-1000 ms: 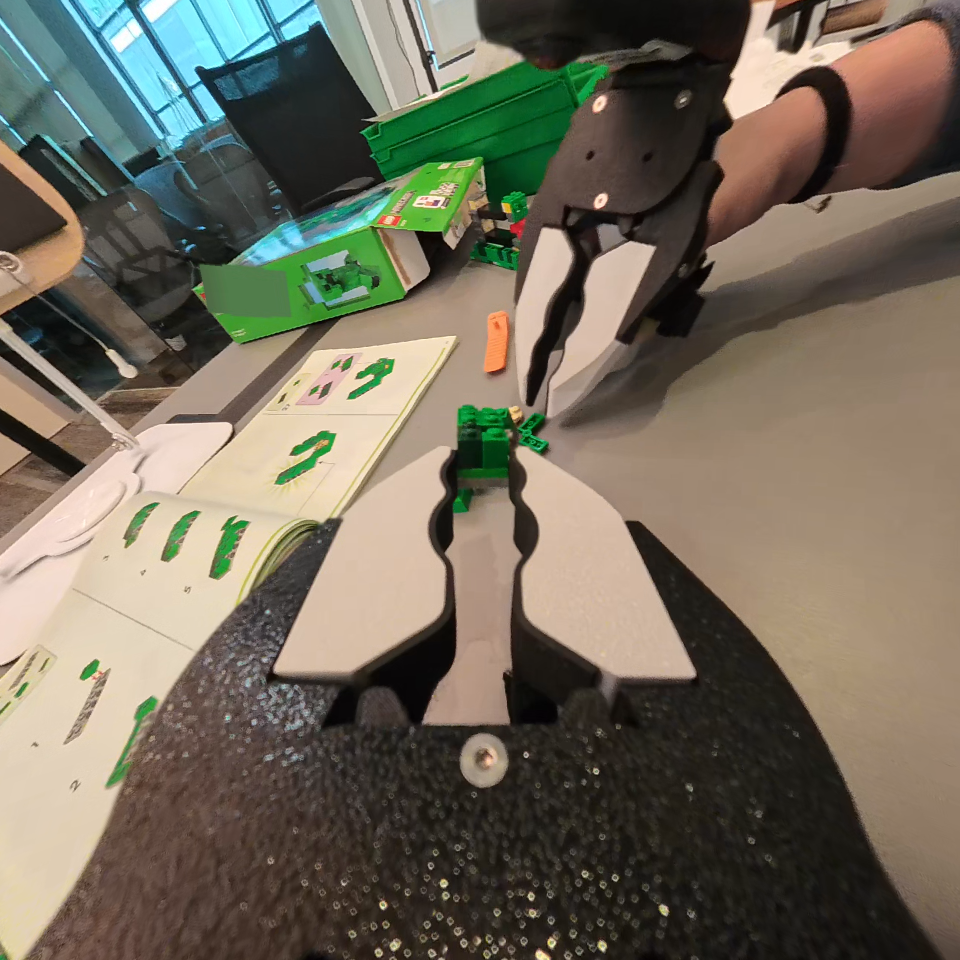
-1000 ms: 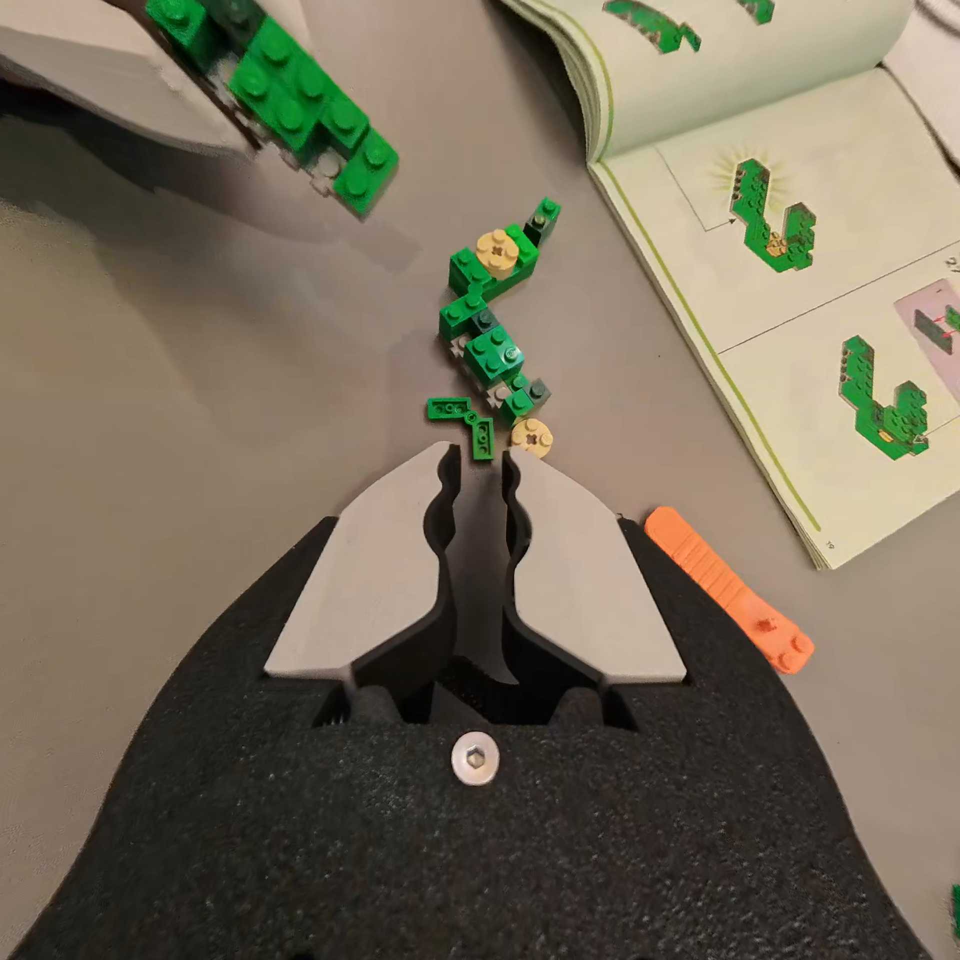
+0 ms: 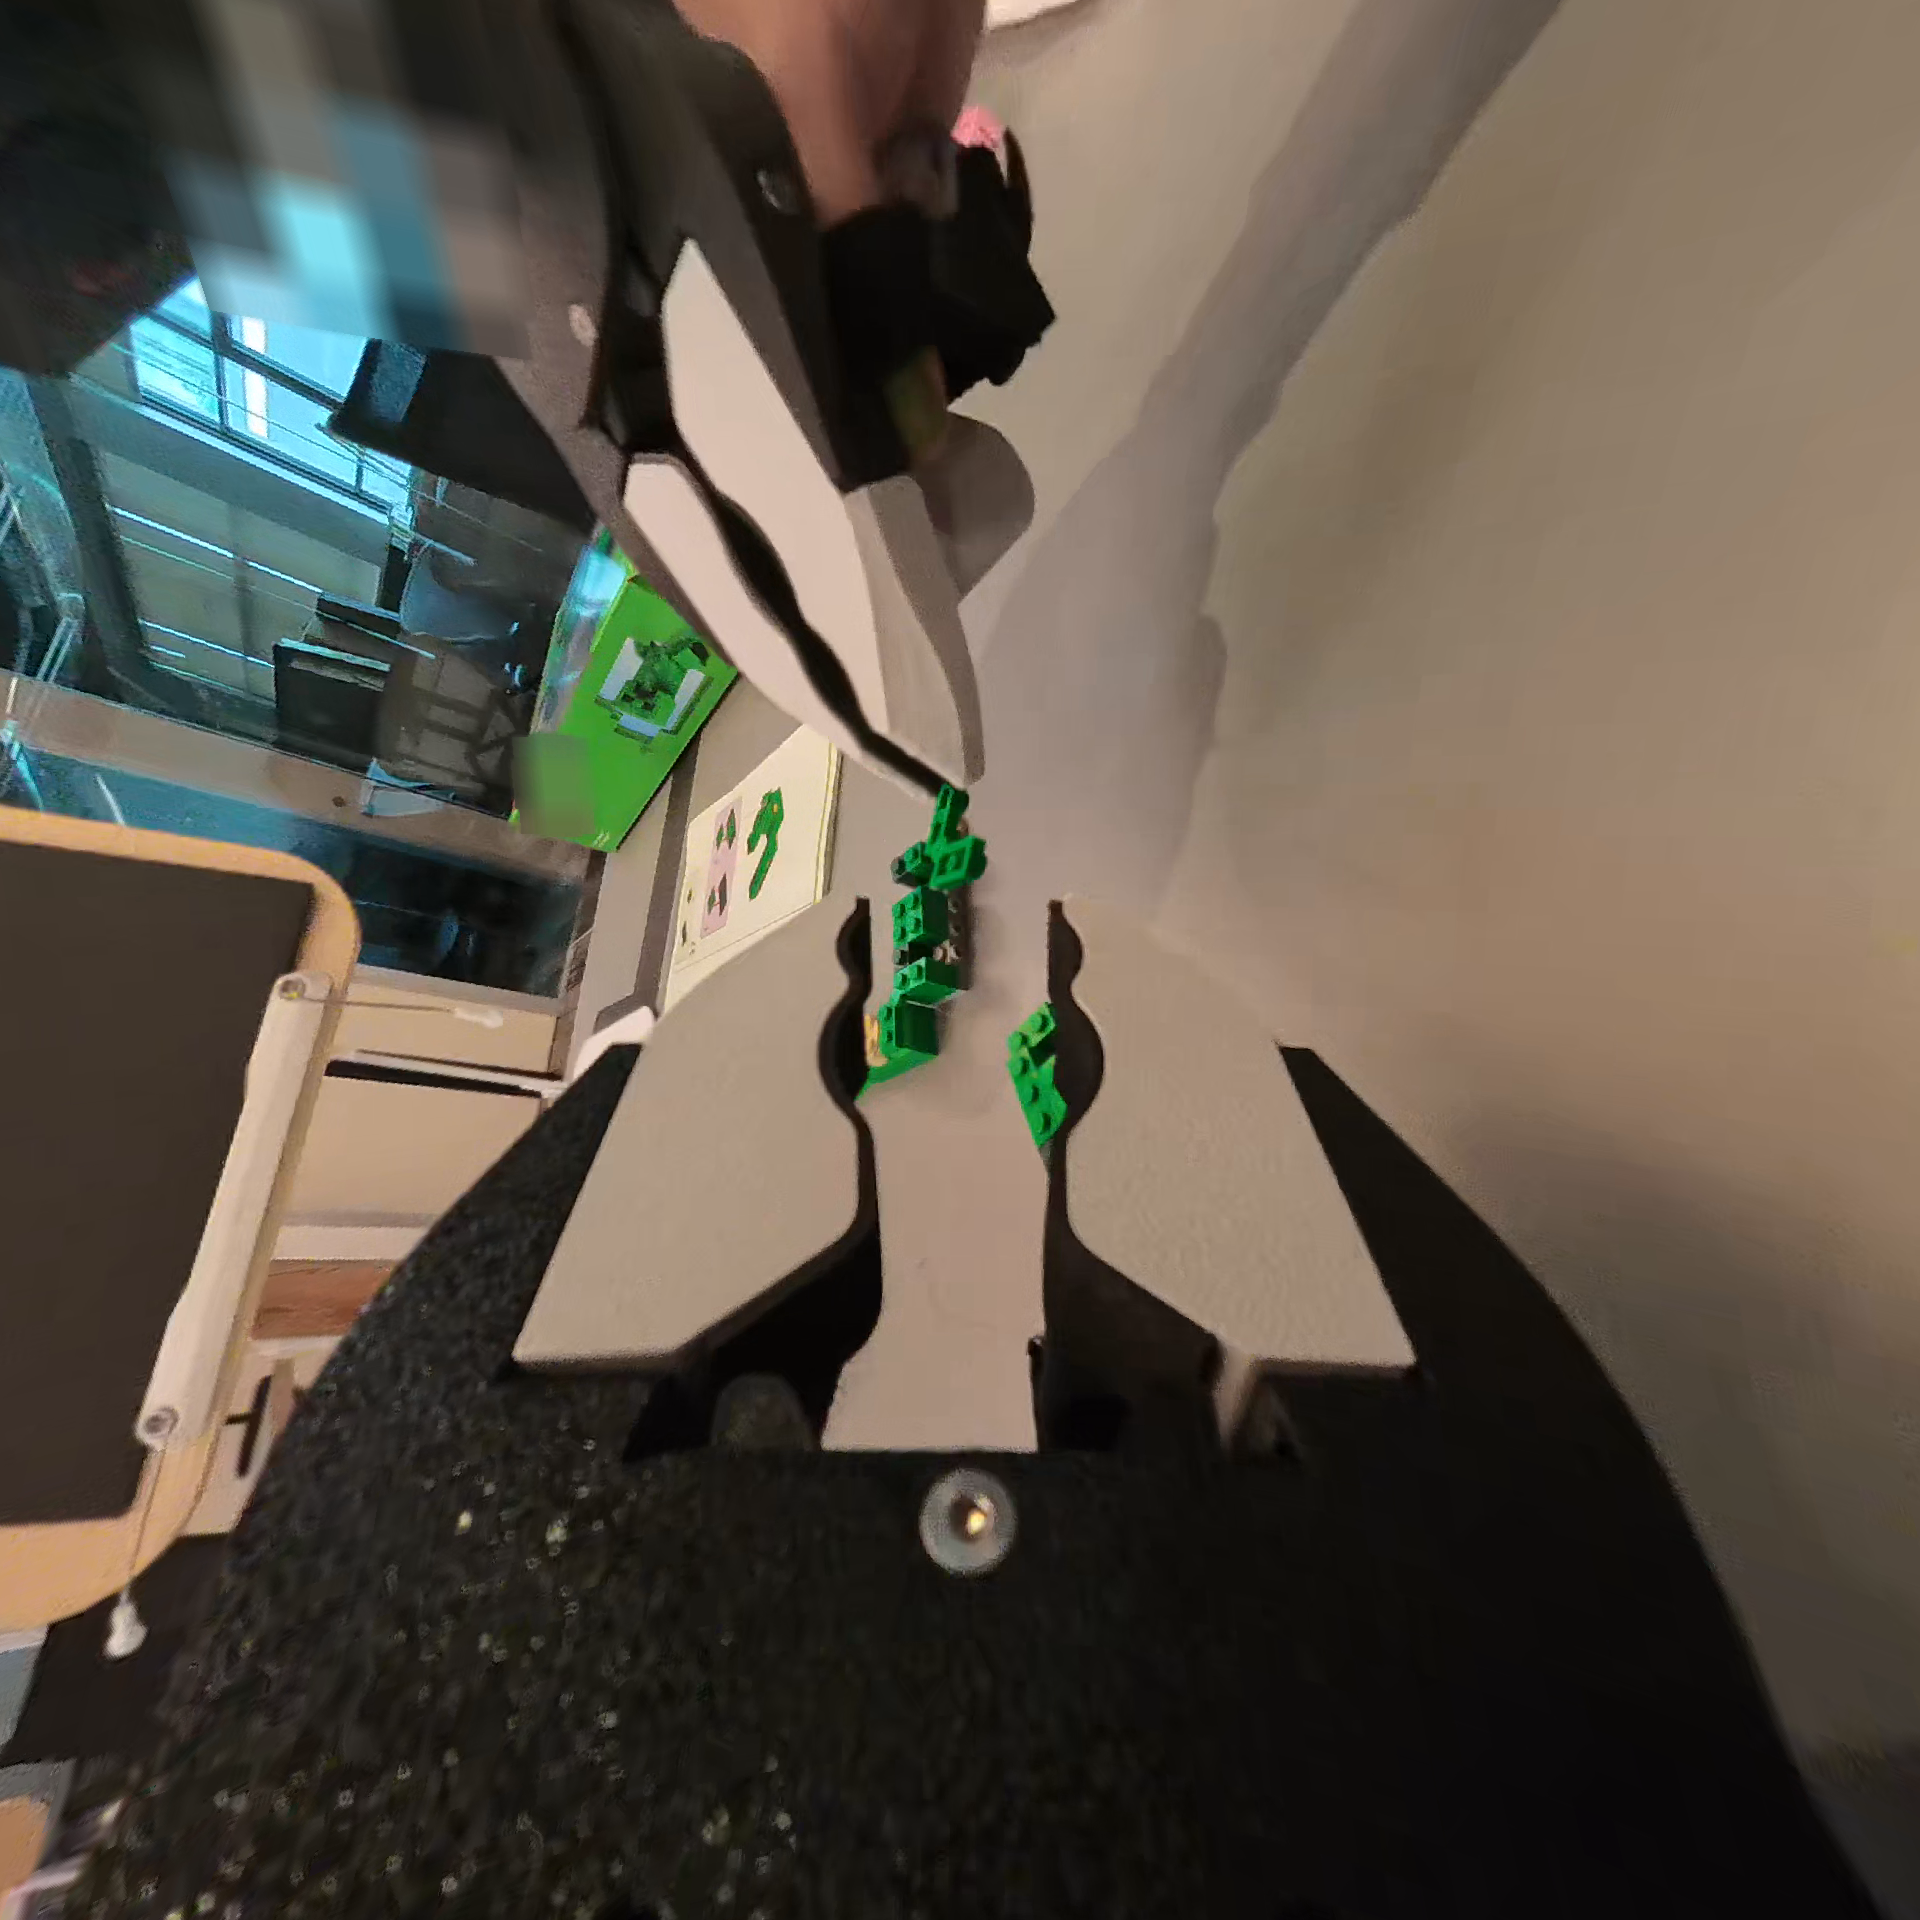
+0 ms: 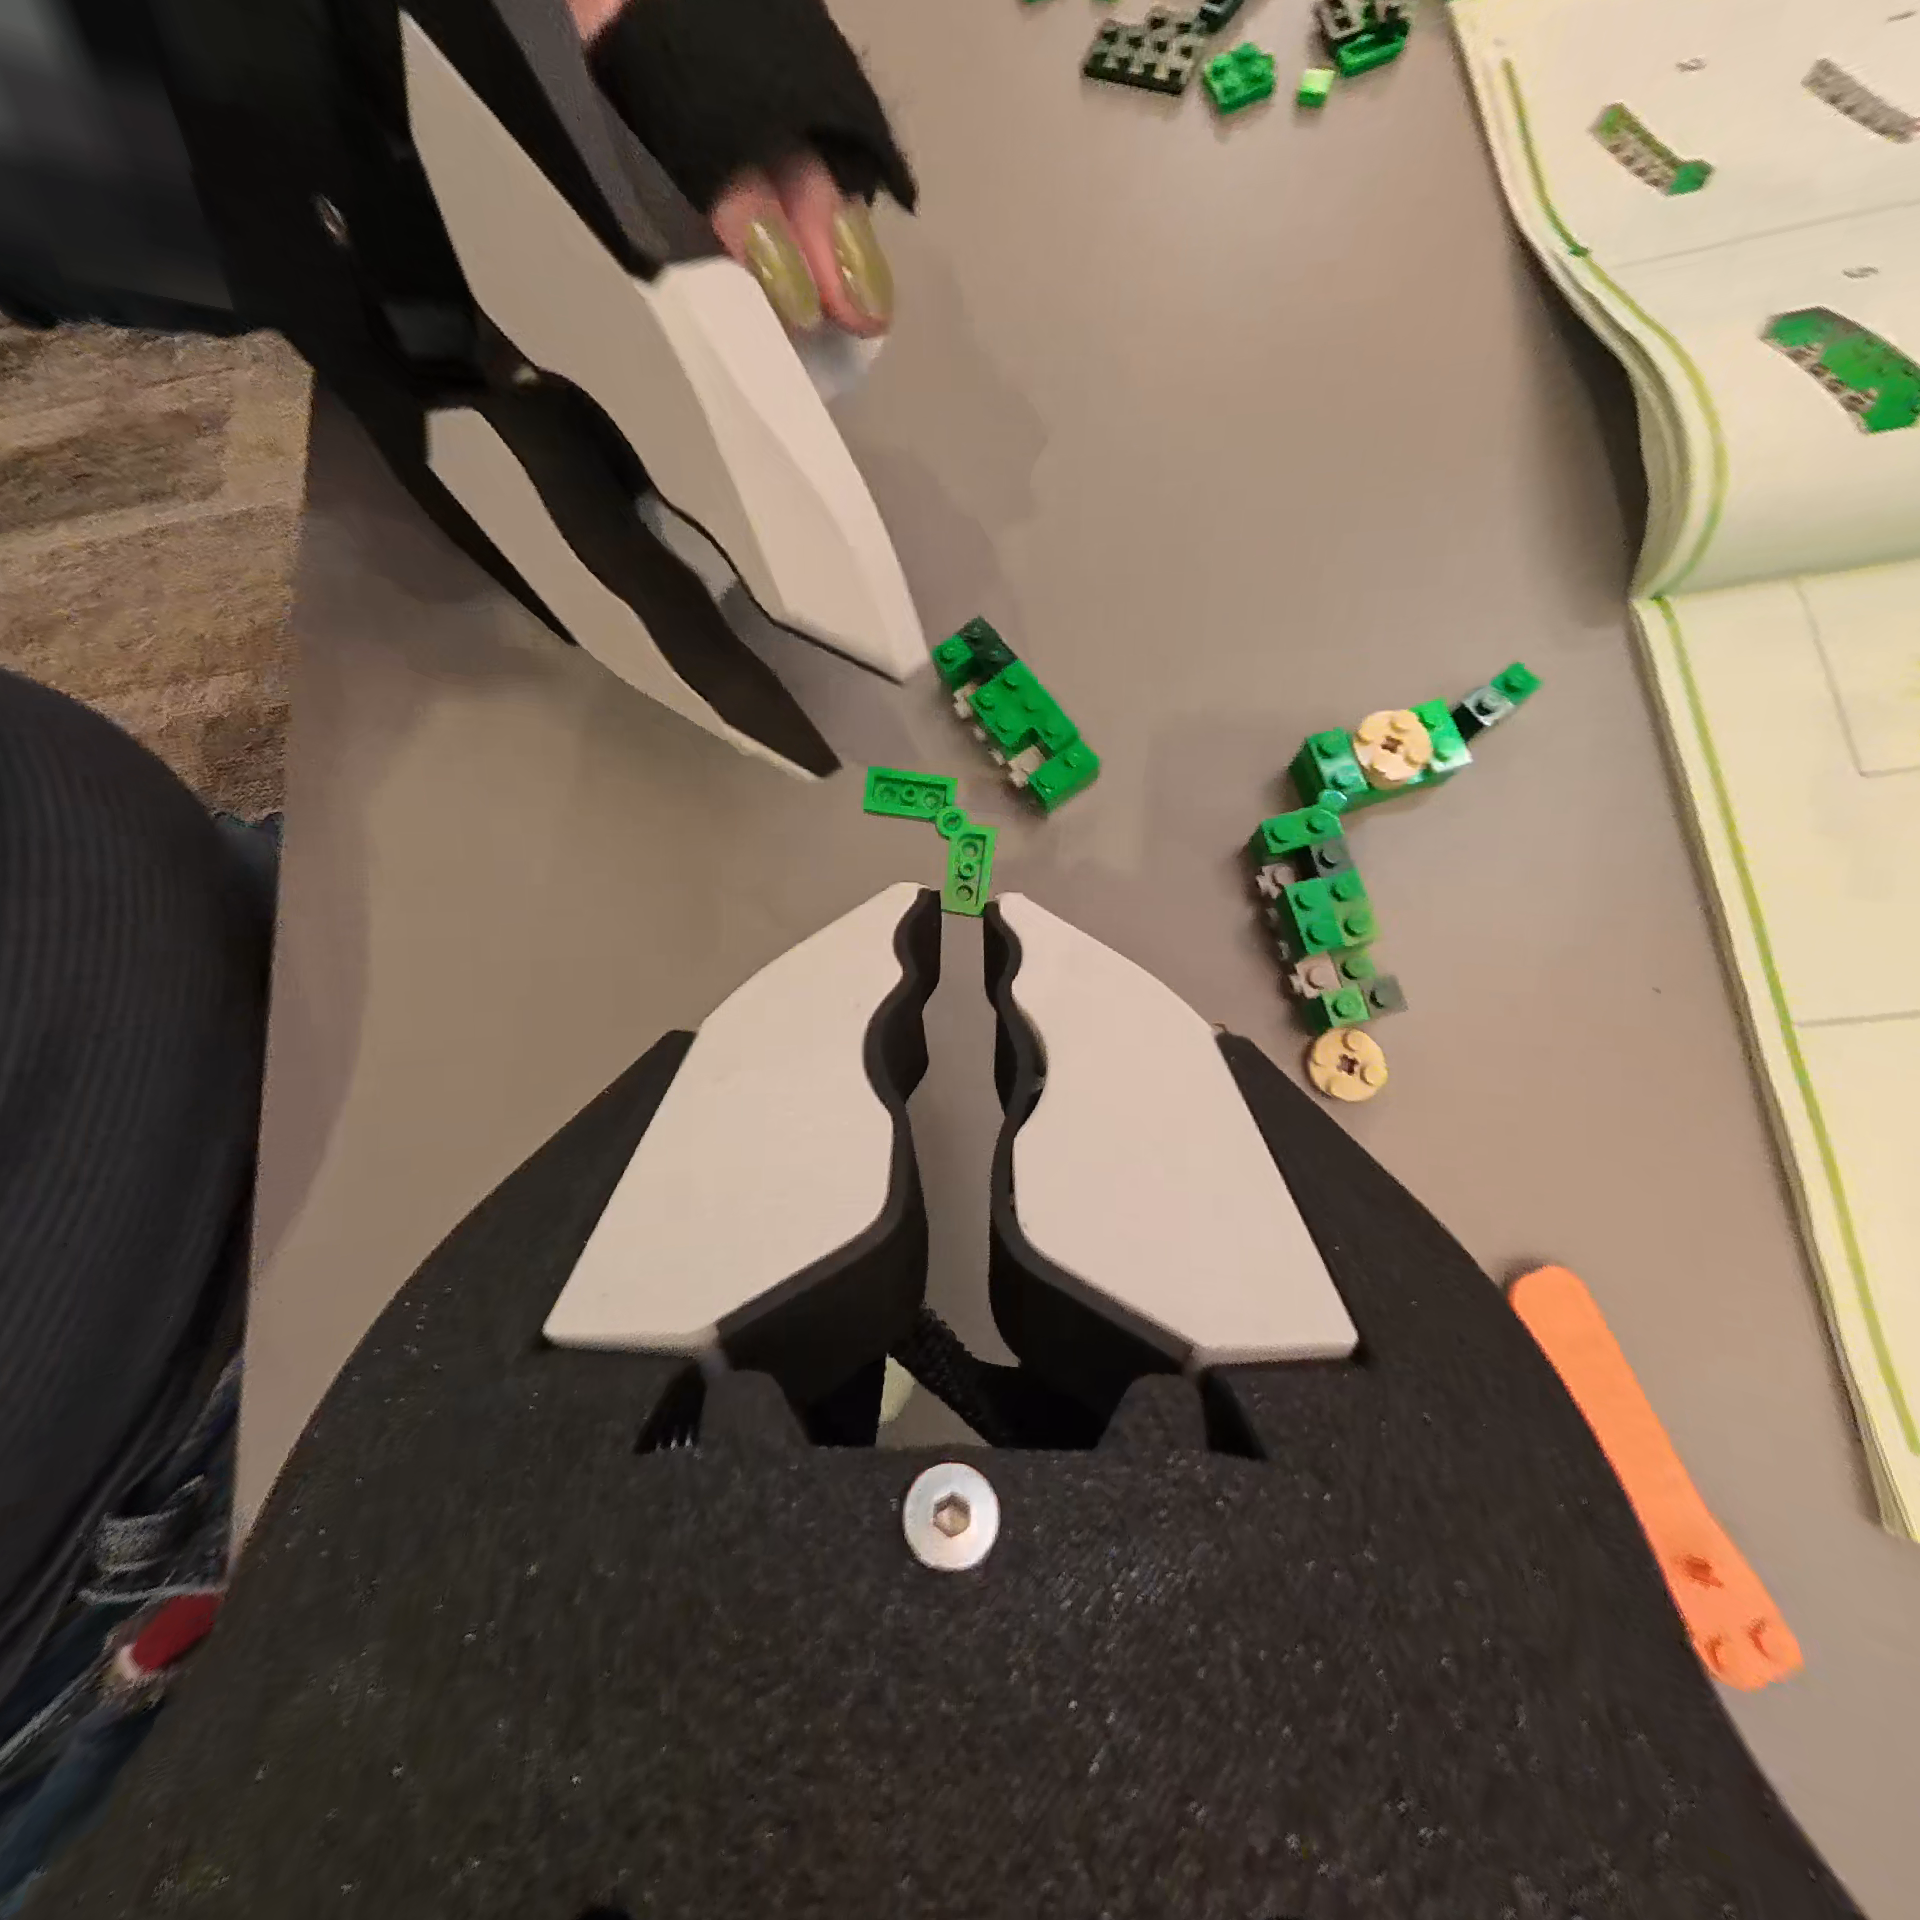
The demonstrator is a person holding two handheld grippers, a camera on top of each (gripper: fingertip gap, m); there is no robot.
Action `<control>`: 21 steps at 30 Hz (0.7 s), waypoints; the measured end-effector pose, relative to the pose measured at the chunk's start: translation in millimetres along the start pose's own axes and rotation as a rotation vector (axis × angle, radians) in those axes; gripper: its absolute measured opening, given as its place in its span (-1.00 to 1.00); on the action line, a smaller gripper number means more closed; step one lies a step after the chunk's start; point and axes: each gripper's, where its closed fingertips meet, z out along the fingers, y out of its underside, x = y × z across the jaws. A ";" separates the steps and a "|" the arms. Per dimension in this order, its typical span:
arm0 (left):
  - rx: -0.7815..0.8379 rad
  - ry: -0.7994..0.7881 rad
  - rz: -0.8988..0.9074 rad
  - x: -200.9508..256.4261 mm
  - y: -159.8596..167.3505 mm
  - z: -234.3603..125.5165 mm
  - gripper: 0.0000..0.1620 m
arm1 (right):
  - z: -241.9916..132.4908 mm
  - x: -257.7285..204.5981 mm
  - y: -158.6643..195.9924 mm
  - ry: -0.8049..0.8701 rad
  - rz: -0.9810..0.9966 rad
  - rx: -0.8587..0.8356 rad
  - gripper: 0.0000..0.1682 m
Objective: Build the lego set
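A grey table (image 3: pixel 1455 727) filled the left wrist view, which was rolled onto its side, with windows, a green box (image 3: pixel 623 707) and an open instruction booklet (image 3: pixel 764 873) beyond it; the left gripper (image 3: pixel 956 906) stood released, jaws wide, holding nothing; seen through the gap, on the table, lay the long green assembly (image 3: pixel 930 935), its long axis running away from the camera, and a small stepped block (image 3: pixel 1036 1070) by the right-hand finger; farther off, the right gripper (image 3: pixel 925 769) came down at a hinged plate pair (image 3: pixel 948 810). In the right wrist view the right gripper (image 4: pixel 961 899) appeared clenched on the near end of that pair (image 4: pixel 945 821); the pinched plate pointed straight ahead along the fingers, the other arm bent left toward the open left gripper (image 4: pixel 868 717), whose tip sat just beside the block (image 4: pixel 1013 727); the long assembly (image 4: pixel 1340 862) lay apart to the right, curling toward the booklet (image 4: pixel 1766 520); an orange separator (image 4: pixel 1652 1475) lay near. The step seemed to be fetching the hinge for attachment; next, probably, the left gripper would have to steady a sub-build while studs were aligned.
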 end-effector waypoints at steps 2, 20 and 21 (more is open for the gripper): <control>0.004 -0.008 0.012 -0.3 -2.0 1.6 -0.66 | 0.2 -4.2 -2.6 -0.020 -0.010 -0.005 -0.92; 0.233 -0.002 -1.001 -28.5 -10.4 -25.3 -0.95 | -32.2 -9.5 -46.3 0.324 -0.372 0.372 -0.70; 0.270 0.000 -1.070 -31.6 -10.8 -28.5 -0.95 | -32.2 -11.0 -47.5 0.385 -0.440 0.376 -0.69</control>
